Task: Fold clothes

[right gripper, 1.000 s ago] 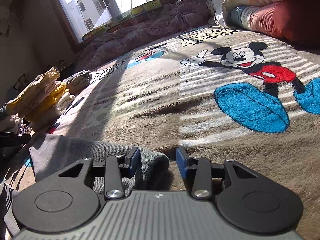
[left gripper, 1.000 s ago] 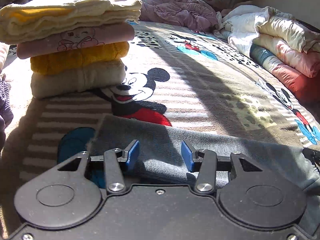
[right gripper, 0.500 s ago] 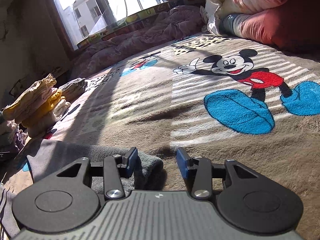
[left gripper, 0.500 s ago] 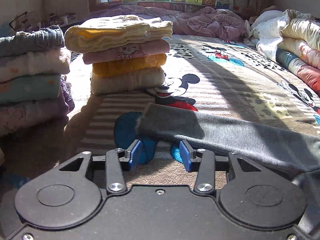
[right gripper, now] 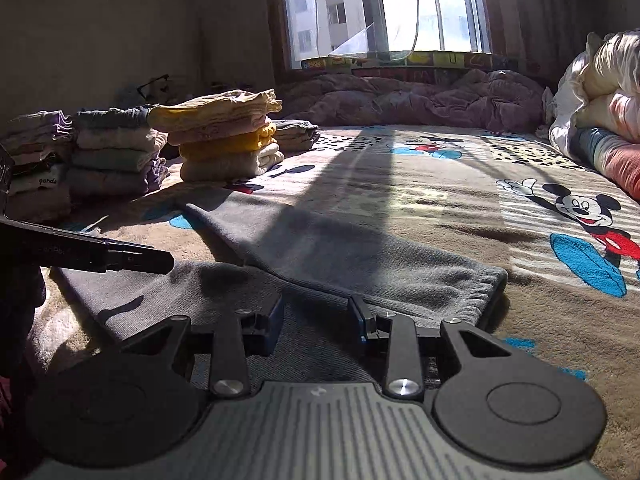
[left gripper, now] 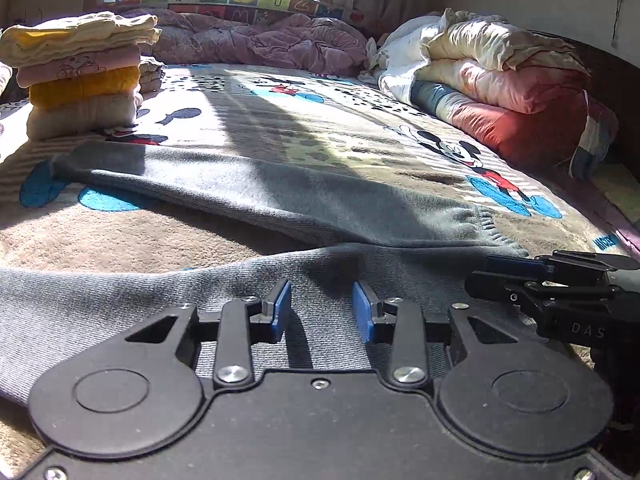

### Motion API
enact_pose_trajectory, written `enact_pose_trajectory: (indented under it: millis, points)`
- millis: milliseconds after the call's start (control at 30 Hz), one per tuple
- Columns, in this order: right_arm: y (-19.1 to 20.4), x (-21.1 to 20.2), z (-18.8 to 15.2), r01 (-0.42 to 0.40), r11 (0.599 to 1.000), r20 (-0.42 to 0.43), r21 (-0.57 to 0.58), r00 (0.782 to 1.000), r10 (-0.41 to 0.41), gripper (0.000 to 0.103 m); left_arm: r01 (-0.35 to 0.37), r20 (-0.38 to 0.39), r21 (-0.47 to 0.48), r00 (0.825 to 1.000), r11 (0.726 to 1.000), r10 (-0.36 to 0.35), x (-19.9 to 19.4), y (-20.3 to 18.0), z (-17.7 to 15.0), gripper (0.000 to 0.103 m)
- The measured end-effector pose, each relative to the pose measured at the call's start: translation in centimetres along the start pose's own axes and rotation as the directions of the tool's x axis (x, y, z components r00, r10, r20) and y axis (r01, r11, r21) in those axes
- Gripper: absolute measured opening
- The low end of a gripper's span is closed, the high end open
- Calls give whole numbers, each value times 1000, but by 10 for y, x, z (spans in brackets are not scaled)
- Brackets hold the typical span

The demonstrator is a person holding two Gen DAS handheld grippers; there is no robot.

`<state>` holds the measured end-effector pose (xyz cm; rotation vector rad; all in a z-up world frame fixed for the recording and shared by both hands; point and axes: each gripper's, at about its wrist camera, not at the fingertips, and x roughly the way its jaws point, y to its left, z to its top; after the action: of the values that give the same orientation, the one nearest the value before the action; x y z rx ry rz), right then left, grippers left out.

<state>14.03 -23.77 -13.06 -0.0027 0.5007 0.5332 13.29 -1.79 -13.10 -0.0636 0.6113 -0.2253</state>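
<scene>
**Operator:** Two grippers over one garment: what is the status?

**Guide:** Your left gripper (left gripper: pixel 322 307) and right gripper (right gripper: pixel 316 319) both hover low over the near part of the grey trousers (left gripper: pixel 280 196), which lie spread on the cartoon blanket (left gripper: pixel 280 120). Both sets of jaws are closing, pads apart, gripping nothing; cloth lies beneath the gaps, not pinched.

**Operator:** Why side by side?

**Guide:** Two holds on one edge probably keep the fold line straight. The far leg lies flat toward the folded stack (left gripper: pixel 80 76), so folding looks barely begun.

**Operator:** Risk?

**Guide:** You may pinch one layer only, or catch blanket pile.
</scene>
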Motion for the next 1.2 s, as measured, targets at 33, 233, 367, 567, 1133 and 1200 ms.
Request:
enact_pose_trajectory:
  millis: [33, 233, 367, 567, 1133, 1200]
  points:
    - [0, 3, -5, 30, 1000, -30, -8, 999, -30, 35, -21, 15, 15, 1000, 1000, 21, 4, -1, -3, 34]
    - [-16, -4, -21, 105, 994, -52, 17, 993, -104, 26, -205, -16, -109, 979, 973, 205, -30, 94, -1, 17]
    - [-16, -7, -24, 113, 993, -52, -18, 992, -113, 26, -293, -13, -252, 954, 922, 300, -67, 167, -14, 13]
    - [-13, -14, -25, 131, 990, -53, -46, 990, -133, 26, -417, -11, -476, 883, 774, 468, -114, 232, -18, 29]
    - [5, -25, -36, 192, 973, -57, -132, 978, -200, 28, -360, -12, -467, 916, 808, 402, -62, 225, 19, 23]
    - [7, -27, -37, 196, 971, -51, -133, 978, -205, 28, -366, 1, -395, 917, 842, 399, -81, 222, 21, 23]
